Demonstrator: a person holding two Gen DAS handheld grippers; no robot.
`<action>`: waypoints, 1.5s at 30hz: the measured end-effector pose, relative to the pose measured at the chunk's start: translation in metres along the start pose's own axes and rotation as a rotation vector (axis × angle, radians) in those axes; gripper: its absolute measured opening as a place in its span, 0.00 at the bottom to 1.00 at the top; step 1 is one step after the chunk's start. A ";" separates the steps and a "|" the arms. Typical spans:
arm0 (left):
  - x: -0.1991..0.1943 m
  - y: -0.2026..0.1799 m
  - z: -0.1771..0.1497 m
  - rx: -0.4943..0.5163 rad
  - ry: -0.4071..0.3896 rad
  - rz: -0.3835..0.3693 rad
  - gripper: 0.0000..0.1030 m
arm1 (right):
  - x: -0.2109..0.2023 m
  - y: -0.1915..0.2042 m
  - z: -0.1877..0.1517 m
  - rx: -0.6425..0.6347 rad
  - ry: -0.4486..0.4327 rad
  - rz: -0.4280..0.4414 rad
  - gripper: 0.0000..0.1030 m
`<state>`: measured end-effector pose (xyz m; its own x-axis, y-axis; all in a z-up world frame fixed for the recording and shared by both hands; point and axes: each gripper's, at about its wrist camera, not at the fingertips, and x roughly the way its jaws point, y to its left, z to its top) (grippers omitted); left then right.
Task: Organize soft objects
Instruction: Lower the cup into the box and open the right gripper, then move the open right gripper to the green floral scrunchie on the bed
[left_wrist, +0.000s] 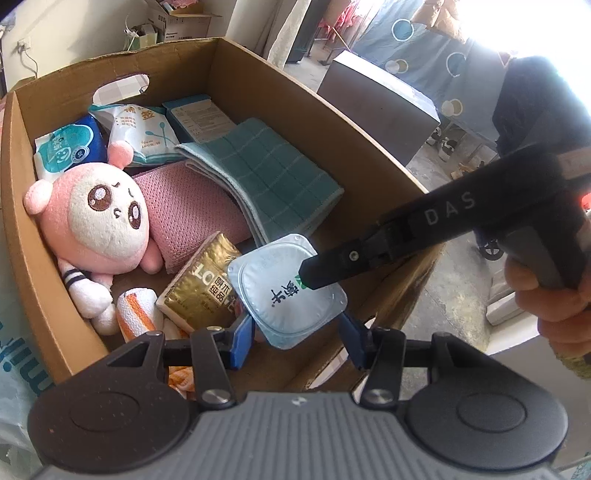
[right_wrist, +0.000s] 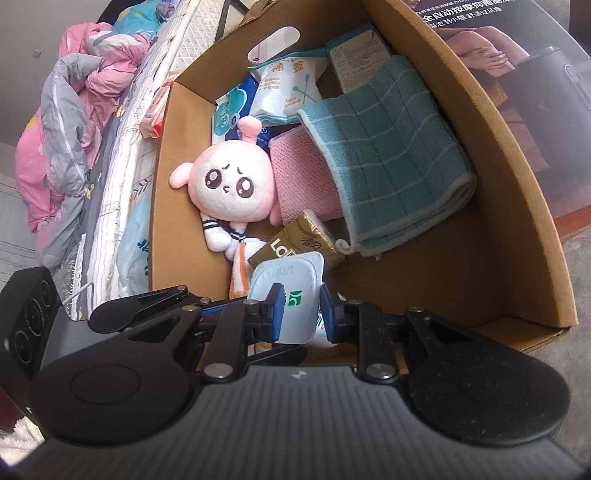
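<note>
Bright daylight, blown-out glare upper right, fisheye-bent edges

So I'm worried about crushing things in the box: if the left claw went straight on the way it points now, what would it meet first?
Most likely the pale blue yogurt cup, which sits between the left claw's open jaws and is already gripped by the right claw. Beyond it lies the gold tissue pack, though depth is unclear.

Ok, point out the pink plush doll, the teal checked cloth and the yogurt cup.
pink plush doll (left_wrist: 99, 218): left wrist view, on its face.
teal checked cloth (right_wrist: 388, 173): right wrist view, on its top fold.
yogurt cup (left_wrist: 280, 291): left wrist view, on its foil lid.
</note>
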<state>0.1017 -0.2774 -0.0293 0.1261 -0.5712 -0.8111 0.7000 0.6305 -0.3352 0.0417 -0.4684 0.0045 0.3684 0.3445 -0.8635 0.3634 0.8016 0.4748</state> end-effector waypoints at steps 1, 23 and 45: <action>-0.001 0.000 0.000 0.006 -0.006 -0.001 0.50 | 0.001 -0.002 -0.001 0.006 0.001 0.002 0.21; -0.089 -0.009 -0.025 0.132 -0.217 0.234 0.79 | -0.027 0.019 -0.004 -0.003 -0.145 0.140 0.46; -0.200 0.103 -0.147 -0.104 -0.323 0.565 0.86 | 0.042 0.217 -0.020 -0.284 -0.063 0.252 0.56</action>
<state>0.0453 -0.0204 0.0280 0.6703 -0.2561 -0.6965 0.3943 0.9180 0.0420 0.1194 -0.2698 0.0678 0.4707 0.5243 -0.7096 0.0062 0.8023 0.5969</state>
